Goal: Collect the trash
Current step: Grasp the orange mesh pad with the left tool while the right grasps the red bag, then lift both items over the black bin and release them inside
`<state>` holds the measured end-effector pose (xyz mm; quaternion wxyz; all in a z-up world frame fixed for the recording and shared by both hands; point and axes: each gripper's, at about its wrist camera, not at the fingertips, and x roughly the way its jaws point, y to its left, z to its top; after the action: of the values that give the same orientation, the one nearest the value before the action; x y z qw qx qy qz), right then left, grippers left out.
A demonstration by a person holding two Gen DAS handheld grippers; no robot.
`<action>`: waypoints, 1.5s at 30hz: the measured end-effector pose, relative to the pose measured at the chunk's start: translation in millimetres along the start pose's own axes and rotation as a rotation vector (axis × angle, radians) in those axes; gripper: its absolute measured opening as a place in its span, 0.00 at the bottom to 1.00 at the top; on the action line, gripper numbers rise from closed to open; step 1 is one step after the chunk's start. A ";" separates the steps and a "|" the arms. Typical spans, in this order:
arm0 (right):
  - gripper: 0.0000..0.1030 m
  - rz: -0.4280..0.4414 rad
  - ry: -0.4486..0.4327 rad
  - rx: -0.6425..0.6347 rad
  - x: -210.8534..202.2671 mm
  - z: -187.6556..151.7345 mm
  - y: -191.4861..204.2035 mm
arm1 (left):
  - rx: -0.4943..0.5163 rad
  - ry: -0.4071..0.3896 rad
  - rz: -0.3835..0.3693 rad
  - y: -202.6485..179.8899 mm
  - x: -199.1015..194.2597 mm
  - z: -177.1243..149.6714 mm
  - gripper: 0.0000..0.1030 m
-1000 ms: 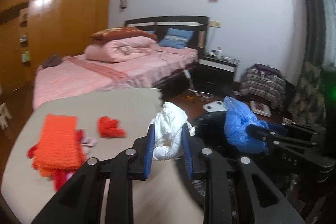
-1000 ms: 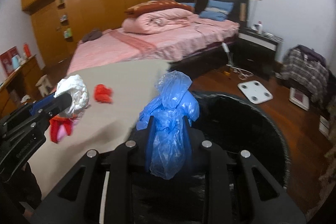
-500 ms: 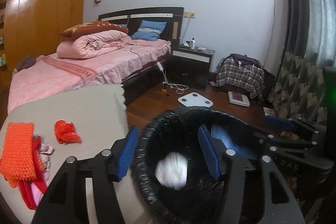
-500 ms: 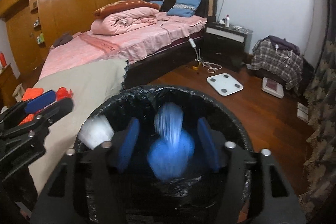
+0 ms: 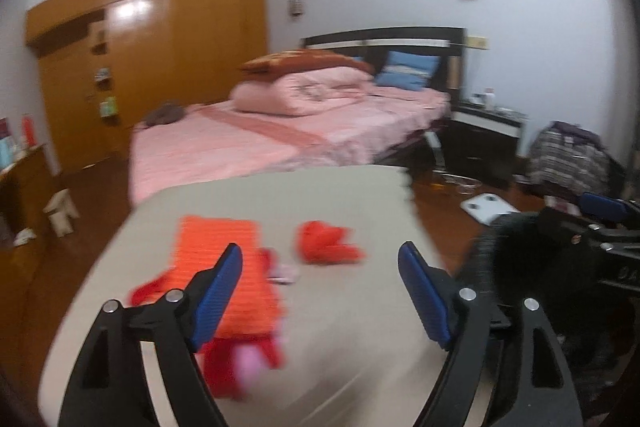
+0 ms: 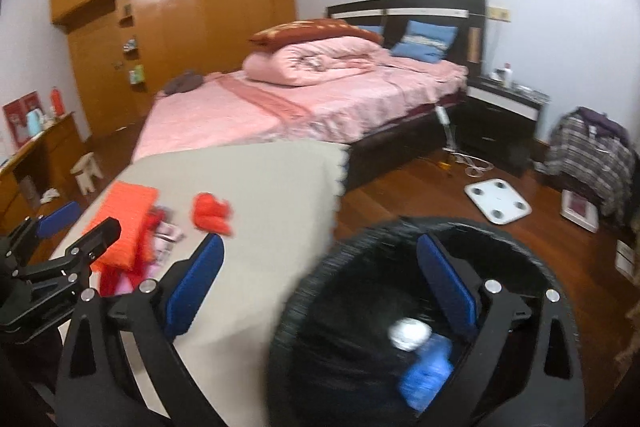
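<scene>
moved: both tongs swung off black bin [image 6: 420, 327] toward beige table [image 5: 320, 195]
tongs: left gripper [image 5: 320, 295] and right gripper [image 6: 320, 283] wide, empty
next: red scrap [image 5: 328, 243] dead ahead of left, nearer it

The bin [image 6: 424, 307] is black, lined with a black bag; inside lie a white wad [image 6: 408, 334] and a blue bag [image 6: 426, 379]. The near table [image 5: 280, 195] is plain beige. On its left lies an orange knitted cloth [image 5: 224, 255] over red and pink pieces; just right of it sits a red scrap [image 5: 326, 243]. Both the left gripper [image 5: 320, 291] and the right gripper [image 6: 316, 283] are black with blue pads. The far bed [image 6: 320, 107] is pink, with a pink quilt, a reddish-brown pillow and blue pillows against a black headboard. The wardrobe [image 6: 180, 27] is orange-brown wood. The floor scale [image 6: 498, 201] is white on reddish-brown boards, and the far-right garment [image 6: 592, 151] is plaid.
</scene>
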<state>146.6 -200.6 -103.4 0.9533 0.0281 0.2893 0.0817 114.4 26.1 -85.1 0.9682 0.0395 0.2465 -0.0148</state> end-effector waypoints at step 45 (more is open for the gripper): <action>0.43 0.185 0.312 -0.105 226.6 5.0 124.5 | -0.235 0.112 0.076 125.2 88.9 -19.4 0.15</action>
<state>317.7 -39.0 -210.7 0.8855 -0.0081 0.4251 0.1874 189.2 151.7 -135.9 0.9508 -0.0640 0.2984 0.0533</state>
